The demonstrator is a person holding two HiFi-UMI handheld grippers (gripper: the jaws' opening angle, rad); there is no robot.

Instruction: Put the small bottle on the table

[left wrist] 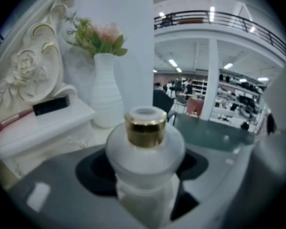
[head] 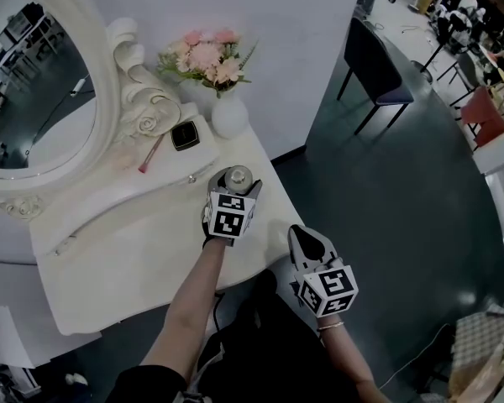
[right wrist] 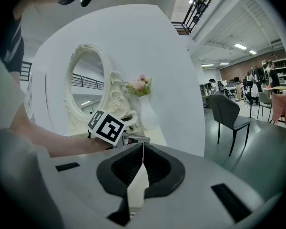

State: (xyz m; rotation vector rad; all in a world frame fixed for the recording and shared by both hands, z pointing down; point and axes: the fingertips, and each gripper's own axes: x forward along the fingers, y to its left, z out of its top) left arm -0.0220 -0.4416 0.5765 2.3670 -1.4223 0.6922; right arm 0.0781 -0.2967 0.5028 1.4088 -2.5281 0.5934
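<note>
- The left gripper (head: 233, 190) had its jaws clamped on the small bottle (left wrist: 145, 149), over the surface (head: 126, 250) near its right edge — seemingly not yet touching; placing was in hand.
- Next: lower it upright, then open.
- Open room lay leftward; the vase (head: 229, 114) stood beyond.
- The right gripper (right wrist: 142, 151) hung off the edge, jaws together, empty.

I operate in a large open office hall: mezzanine railing (left wrist: 219, 16), ceiling strip lights (left wrist: 173, 62), a chair (head: 375, 65), plus a dressing table (head: 143, 254).
</note>
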